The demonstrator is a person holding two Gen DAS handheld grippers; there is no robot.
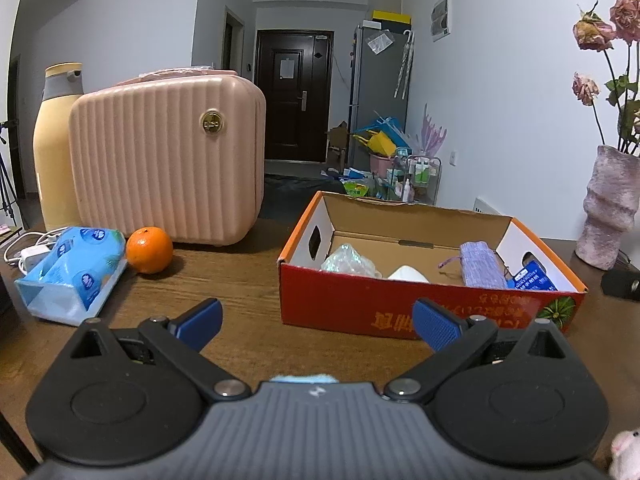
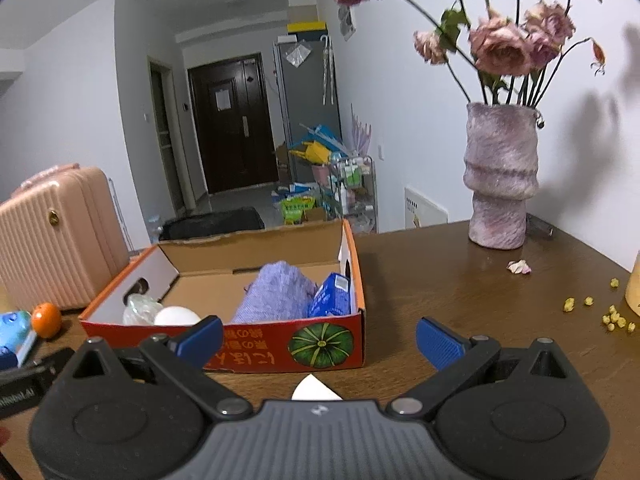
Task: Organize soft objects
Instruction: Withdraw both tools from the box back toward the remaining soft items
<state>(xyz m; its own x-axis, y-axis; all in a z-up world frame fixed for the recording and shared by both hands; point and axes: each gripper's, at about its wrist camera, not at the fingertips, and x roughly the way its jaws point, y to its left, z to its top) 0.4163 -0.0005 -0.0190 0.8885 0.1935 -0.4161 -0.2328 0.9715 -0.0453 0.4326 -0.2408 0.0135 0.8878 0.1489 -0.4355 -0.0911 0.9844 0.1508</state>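
i've got both the left gripper (image 1: 316, 326) and right gripper (image 2: 319, 340) spread wide and empty, and the blue tissue pack (image 1: 70, 272) lies left of the cardboard box (image 1: 420, 304), long axis running away from me, nearer my left jaws.

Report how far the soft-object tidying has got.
Done: the box already holds a purple cloth, a blue pack, a white round item and a clear wrap. In hand: nothing; the left claw and right claw are open. Left: the tissue pack beside the orange is outside the box.
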